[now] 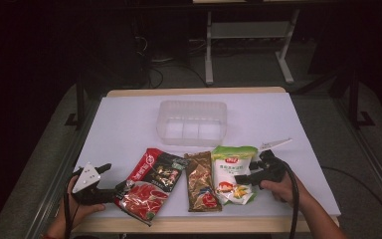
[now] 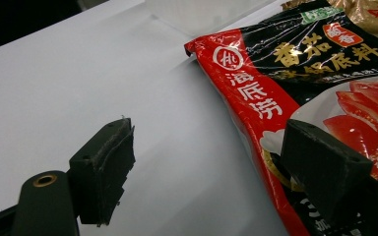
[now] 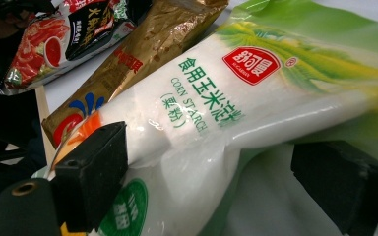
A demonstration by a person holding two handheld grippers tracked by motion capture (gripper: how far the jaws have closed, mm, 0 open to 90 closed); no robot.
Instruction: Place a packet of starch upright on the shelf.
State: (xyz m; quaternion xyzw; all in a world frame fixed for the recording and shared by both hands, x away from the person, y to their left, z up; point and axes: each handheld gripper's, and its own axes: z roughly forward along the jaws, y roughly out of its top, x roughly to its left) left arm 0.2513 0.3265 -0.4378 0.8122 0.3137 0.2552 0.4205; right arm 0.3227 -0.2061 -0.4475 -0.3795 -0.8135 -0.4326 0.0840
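Lab-like recording space, dim room, white-topped table [image 1: 129, 119] with wooden edge, metal desk legs [image 1: 209, 50] and loose cables [image 1: 154, 74] on grey floor behind, dark equipment in shadow

Lit counter, dark room around it

The white counter [image 1: 129, 119] is bright beneath overhead light while everything beyond it sinks into black; glare streaks the corn starch bag [image 3: 256, 113], and the near tongs are soft, out of focus.

red-and-black packet [image 1: 150, 184], gold packet [image 1: 201, 181], white-and-green starch bag [image 1: 232, 173].
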